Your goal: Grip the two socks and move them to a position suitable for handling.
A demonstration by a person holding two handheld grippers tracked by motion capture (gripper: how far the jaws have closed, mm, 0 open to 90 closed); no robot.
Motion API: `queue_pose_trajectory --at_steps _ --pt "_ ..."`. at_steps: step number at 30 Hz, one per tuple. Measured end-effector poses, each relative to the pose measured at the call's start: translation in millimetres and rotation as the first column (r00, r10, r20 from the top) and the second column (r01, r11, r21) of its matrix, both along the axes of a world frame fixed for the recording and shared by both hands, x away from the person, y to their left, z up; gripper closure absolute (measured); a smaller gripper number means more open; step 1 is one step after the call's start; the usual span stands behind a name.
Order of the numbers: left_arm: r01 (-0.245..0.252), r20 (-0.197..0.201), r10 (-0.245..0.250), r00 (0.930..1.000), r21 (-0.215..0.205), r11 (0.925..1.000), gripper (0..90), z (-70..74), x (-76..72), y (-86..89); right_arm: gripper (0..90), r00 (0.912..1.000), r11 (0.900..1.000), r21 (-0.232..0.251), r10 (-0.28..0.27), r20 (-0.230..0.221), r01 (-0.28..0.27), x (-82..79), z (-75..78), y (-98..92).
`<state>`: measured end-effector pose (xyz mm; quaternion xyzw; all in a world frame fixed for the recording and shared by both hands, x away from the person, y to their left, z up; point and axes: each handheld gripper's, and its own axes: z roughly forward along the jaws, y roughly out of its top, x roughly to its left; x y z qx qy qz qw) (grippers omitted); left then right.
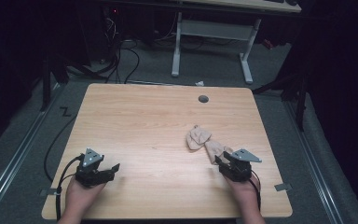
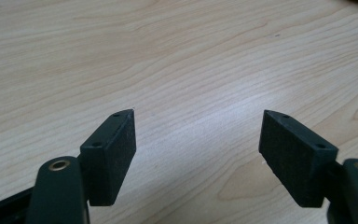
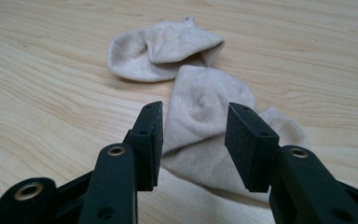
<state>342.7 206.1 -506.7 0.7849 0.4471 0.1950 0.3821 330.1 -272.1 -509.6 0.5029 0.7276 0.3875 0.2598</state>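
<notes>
Right gripper (image 1: 223,163): near edge of the table (image 1: 144,130), jaws spread, nothing pinched; the near sock (image 3: 205,116) lies just past and between them (contact not discernible).
Left gripper (image 1: 113,169): near left, jaws spread over bare wood.
Near sock: beige, flat, long axis running from the right gripper away toward the far left.
Far sock (image 3: 163,49): beige, folded over itself, touching the near sock's far end, long axis across the table.
</notes>
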Motion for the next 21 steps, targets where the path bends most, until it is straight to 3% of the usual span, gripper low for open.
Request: queue_pose_trajectory --at_steps 8,15,21 --pt "0.035 -0.002 -0.035 0.9994 0.006 0.9994 27.8 -0.6 4.1 -10.6 57.7 0.9994 0.999 0.043 -0.033 0.004 0.033 -10.1 3.0 -15.3" --pt "0.030 0.001 -0.030 0.9995 -0.008 0.9995 27.9 1.8 2.4 -5.6 57.5 0.9995 0.997 0.067 -0.031 0.004 0.031 -9.2 5.4 -14.1" --pt "0.028 -0.019 -0.029 0.9994 -0.033 0.9991 30.1 1.7 3.5 -2.9 55.0 1.0000 0.999 0.035 -0.010 0.002 0.009 -4.3 7.8 -6.1"
